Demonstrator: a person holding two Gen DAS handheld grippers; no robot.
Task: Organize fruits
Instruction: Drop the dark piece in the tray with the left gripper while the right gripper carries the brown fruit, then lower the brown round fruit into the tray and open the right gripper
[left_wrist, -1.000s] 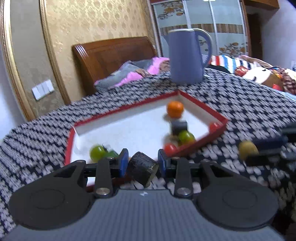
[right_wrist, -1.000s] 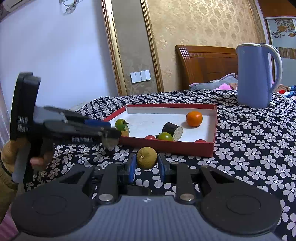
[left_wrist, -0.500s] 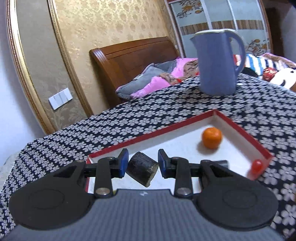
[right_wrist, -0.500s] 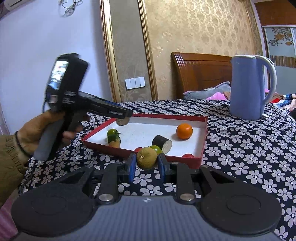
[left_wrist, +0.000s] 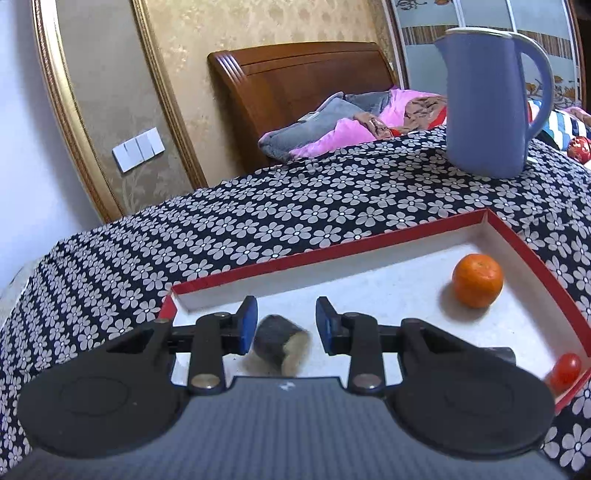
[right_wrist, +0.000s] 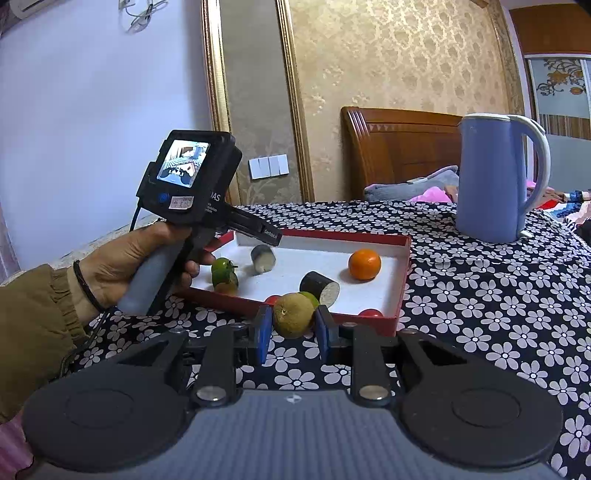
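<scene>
Seven pieces already lie in the red tray (right_wrist: 400, 280), judging by your right view: a green fruit (right_wrist: 221, 266) at the left edge, a dark cut chunk (left_wrist: 280, 345) dropping free between your left gripper (left_wrist: 284, 325) jaws, which are opening, then a second chunk (right_wrist: 319, 287), an orange (right_wrist: 364, 264) near the far right corner. Your right gripper (right_wrist: 293, 325) is clamped on a yellowish fruit (right_wrist: 293, 319), short of the tray's near edge; that one remains.

A home bedroom: wooden headboard (left_wrist: 303, 85), bedding (left_wrist: 343, 125), wallpaper (right_wrist: 388, 55).
</scene>
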